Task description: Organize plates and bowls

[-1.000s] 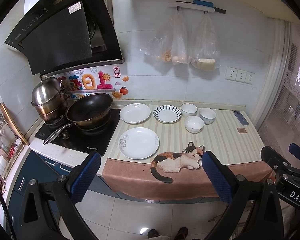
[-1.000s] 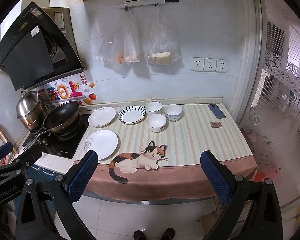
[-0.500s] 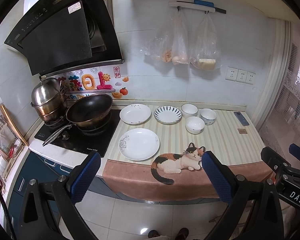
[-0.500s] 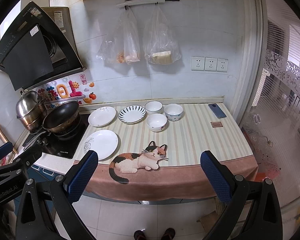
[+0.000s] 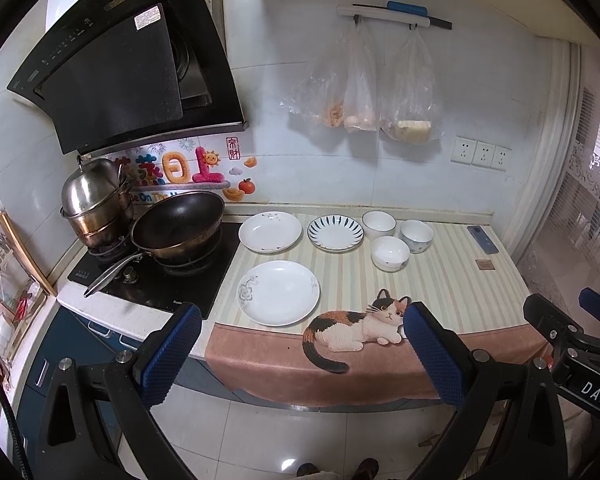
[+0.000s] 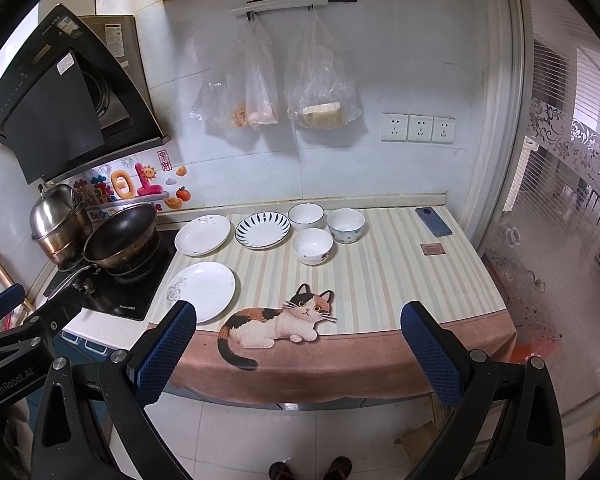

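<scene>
Hovering off the front edge of the counter (image 5: 440, 280), the left gripper (image 5: 300, 332) and the right gripper (image 6: 298, 330) both stand with jaws spread wide and nothing between them, well apart from every dish. All the crockery lies ahead of and below the tools, on the striped mat. Closest is the plain white plate (image 5: 278, 293), just beside the stove (image 5: 156, 276) on the left, so the left gripper looks the nearer one for it. Behind it sit a second white plate (image 5: 270, 231) and a blue-striped plate (image 5: 335, 233), side by side. To their right three bowls cluster: a front bowl (image 5: 390, 253), a back bowl (image 5: 378, 224) and a patterned bowl (image 5: 417, 236), near one another; these fall more toward the right gripper's side. A phone (image 6: 433, 221) lies at the far right of the counter. Whether the bowls touch one another is hard to judge through the fisheye bend. The person's hands are out of view; only feet (image 6: 310, 470) show at the bottom edge.
</scene>
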`<state>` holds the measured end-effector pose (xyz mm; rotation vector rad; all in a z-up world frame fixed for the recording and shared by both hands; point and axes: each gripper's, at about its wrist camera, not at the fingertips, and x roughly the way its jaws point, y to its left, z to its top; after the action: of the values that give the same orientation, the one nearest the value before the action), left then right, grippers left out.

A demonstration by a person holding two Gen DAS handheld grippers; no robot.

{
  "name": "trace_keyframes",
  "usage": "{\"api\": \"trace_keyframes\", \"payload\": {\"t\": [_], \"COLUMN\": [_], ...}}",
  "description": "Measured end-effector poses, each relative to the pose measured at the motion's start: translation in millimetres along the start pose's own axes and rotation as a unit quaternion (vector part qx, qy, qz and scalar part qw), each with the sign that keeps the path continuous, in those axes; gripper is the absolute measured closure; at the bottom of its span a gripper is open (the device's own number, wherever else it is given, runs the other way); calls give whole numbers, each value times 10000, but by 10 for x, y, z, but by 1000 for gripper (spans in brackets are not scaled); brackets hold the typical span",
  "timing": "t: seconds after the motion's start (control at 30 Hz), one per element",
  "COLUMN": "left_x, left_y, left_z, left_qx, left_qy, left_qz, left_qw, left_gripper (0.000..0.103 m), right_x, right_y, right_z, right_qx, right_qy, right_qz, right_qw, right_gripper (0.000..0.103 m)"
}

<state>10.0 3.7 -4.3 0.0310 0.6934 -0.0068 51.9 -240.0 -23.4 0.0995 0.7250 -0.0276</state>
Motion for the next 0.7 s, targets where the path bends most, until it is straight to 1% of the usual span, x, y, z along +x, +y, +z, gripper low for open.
{"api": "trace_keyframes", "payload": {"t": [0.43, 0.7], "left_x": [50, 151], "left_y": [-8, 62], "left_z": [83, 161], "left_qx": [-4, 86], "left_qy": [-8, -47], "left_qz": [-34, -134], "left_qw": [10000, 9999], "left_gripper": [0, 0], "right_x": [73, 141], "right_y": [-27, 52], "right_z": [105, 139], "right_qx": [28, 119], "right_qy": [-8, -11], "right_qz": [-1, -36], "right_qw": [10000, 9999], "right_gripper": [0, 0]}}
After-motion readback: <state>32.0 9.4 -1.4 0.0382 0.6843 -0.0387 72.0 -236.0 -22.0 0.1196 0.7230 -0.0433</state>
